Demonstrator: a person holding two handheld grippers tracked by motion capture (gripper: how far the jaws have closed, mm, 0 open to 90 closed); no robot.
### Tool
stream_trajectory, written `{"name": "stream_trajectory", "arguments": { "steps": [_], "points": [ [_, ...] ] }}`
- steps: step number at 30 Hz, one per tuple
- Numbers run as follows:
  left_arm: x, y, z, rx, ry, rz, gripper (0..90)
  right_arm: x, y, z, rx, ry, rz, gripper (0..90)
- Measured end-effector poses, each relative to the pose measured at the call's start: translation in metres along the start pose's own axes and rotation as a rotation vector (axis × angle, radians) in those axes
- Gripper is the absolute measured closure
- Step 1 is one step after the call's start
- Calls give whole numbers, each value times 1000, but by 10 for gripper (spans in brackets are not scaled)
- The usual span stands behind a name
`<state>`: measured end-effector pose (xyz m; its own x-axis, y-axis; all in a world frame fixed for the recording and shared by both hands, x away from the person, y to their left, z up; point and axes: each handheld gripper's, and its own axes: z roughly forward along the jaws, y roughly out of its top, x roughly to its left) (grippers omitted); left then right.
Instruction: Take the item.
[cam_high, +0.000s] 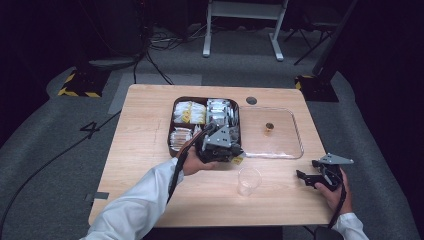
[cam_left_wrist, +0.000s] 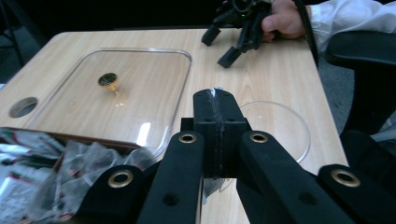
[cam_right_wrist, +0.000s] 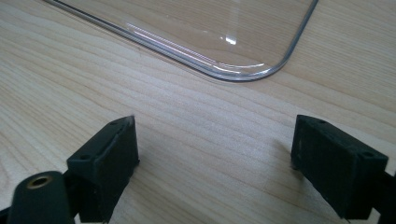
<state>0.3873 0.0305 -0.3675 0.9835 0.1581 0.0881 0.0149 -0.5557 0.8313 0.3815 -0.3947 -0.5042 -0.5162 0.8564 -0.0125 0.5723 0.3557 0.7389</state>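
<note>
My left gripper (cam_high: 235, 155) hovers at the front right corner of the dark brown tray (cam_high: 171, 136). Its jaws are shut on a thin clear-wrapped packet (cam_left_wrist: 212, 185), whose yellow end (cam_high: 238, 160) hangs under the tips. In the left gripper view the left gripper (cam_left_wrist: 218, 100) is above the clear plastic cup (cam_left_wrist: 285, 127). That cup (cam_high: 249, 181) stands upright near the table's front, a little right of the left hand. My right gripper (cam_high: 306, 175) rests low over the wood at the front right, open with nothing between its fingers (cam_right_wrist: 109, 158).
The brown tray holds several wrapped packets (cam_high: 190, 113) in compartments. A flat clear tray (cam_high: 296, 150) lies to its right with a small gold-and-dark object (cam_high: 269, 128) on it. A round hole (cam_high: 251, 100) sits in the tabletop behind. The clear tray's corner (cam_right_wrist: 233, 74) lies just ahead of the right gripper (cam_right_wrist: 215, 154).
</note>
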Motion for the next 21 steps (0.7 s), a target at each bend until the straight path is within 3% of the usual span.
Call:
{"name": "stream_trajectory", "arguments": {
  "steps": [12, 21],
  "points": [
    [-14, 4, 27, 16, -76, 26, 895, 0, 0, 0, 0, 0, 0, 150],
    [-20, 0, 47, 54, -115, 39, 894, 0, 0, 0, -1, -1, -1, 151]
  ]
}}
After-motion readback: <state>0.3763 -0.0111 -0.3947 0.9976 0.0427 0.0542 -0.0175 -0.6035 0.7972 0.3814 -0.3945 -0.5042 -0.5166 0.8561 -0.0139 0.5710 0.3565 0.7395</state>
